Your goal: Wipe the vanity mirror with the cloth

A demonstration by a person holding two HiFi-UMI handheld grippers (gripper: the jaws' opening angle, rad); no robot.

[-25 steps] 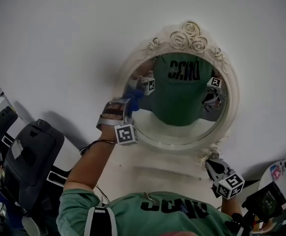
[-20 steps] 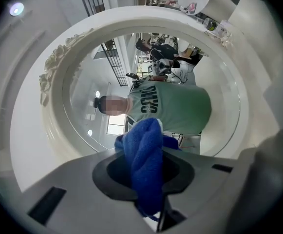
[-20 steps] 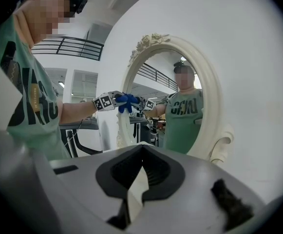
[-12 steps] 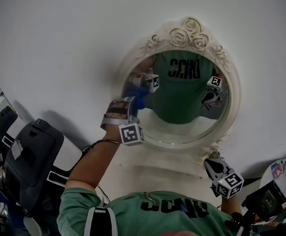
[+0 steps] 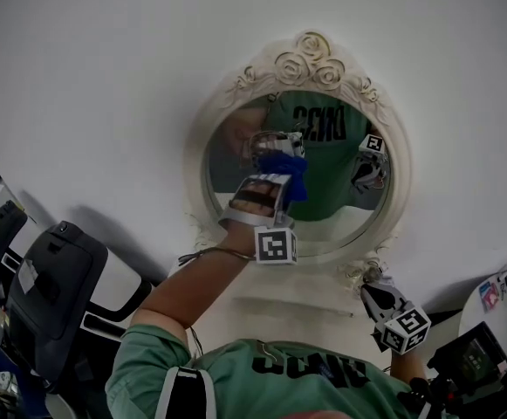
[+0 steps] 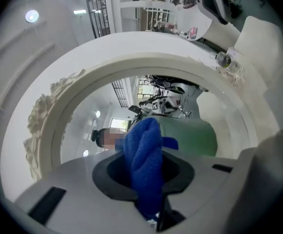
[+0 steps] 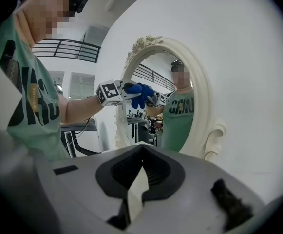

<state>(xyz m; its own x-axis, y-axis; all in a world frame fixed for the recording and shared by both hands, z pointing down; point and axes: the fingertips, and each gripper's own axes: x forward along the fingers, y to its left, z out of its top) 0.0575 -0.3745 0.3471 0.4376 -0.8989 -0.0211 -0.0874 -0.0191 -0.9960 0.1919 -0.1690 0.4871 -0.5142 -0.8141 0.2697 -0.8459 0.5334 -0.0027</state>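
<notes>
**Blue cloth on the glass, left gripper holding it**

The oval vanity mirror (image 5: 231, 151) hangs on a bare white wall (image 5: 105, 77) in the upper middle of the frame. Its cream rim, with a crest of carved roses (image 5: 304, 62) on top, closes in the glass all round. Open wall lies above and to either side. A black machine (image 5: 52, 291) crowds the lower left corner. The left gripper (image 5: 281, 175) is raised in front of the mirror with its jaws clamped on the blue cloth (image 5: 288, 171). The cloth bulges out past the jaw tips and meets its own reflection near the middle of the glass, well inside the rim. The right gripper (image 5: 373, 293) sits low at the lower right, just beside the scrolled foot of the frame (image 5: 360, 273). Its jaws are drawn together, apart from the cloth.
</notes>
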